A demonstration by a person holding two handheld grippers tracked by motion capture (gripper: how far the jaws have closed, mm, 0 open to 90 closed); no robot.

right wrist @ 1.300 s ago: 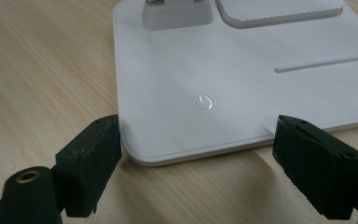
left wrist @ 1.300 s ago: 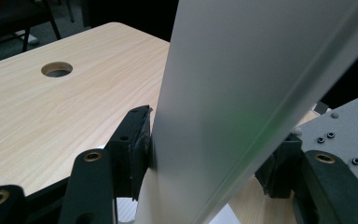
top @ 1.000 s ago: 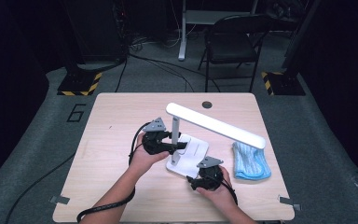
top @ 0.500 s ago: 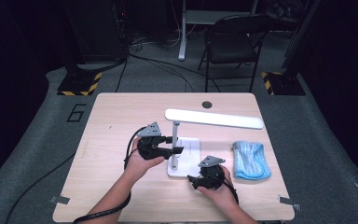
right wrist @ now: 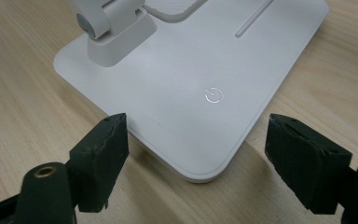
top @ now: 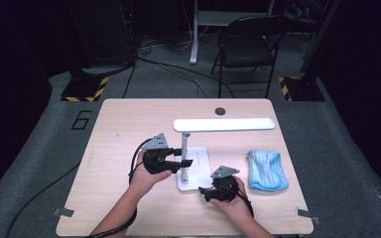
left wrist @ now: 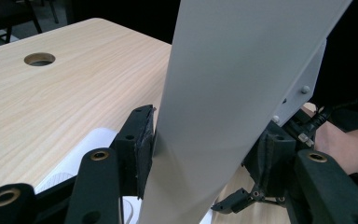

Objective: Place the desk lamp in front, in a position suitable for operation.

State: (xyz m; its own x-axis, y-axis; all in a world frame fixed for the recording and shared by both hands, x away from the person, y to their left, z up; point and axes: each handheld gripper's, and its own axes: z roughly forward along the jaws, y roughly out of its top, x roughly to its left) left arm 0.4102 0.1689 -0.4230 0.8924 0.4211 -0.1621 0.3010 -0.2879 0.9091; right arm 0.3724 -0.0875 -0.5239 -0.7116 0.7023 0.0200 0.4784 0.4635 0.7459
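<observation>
A white desk lamp stands mid-table: flat base [top: 198,157], upright arm [top: 184,146] and a long head [top: 223,124] lying level above it. My left gripper [top: 183,158] comes in from the left and is shut on the arm. In the left gripper view both black pads press the arm [left wrist: 223,93] from either side. My right gripper [top: 202,191] sits at the base's near corner, open. In the right gripper view its jaws straddle that corner of the base [right wrist: 191,70] without touching it, near the power symbol [right wrist: 213,94].
A folded blue cloth [top: 267,170] lies right of the lamp. A round cable hole [top: 220,111] sits near the table's far edge. A folding chair [top: 248,49] and a stand with striped feet are on the floor beyond the table.
The lamp head, slanted down to the right a second ago, has swung up to level. My left gripper shifted slightly left with the arm. The right gripper stayed put.
</observation>
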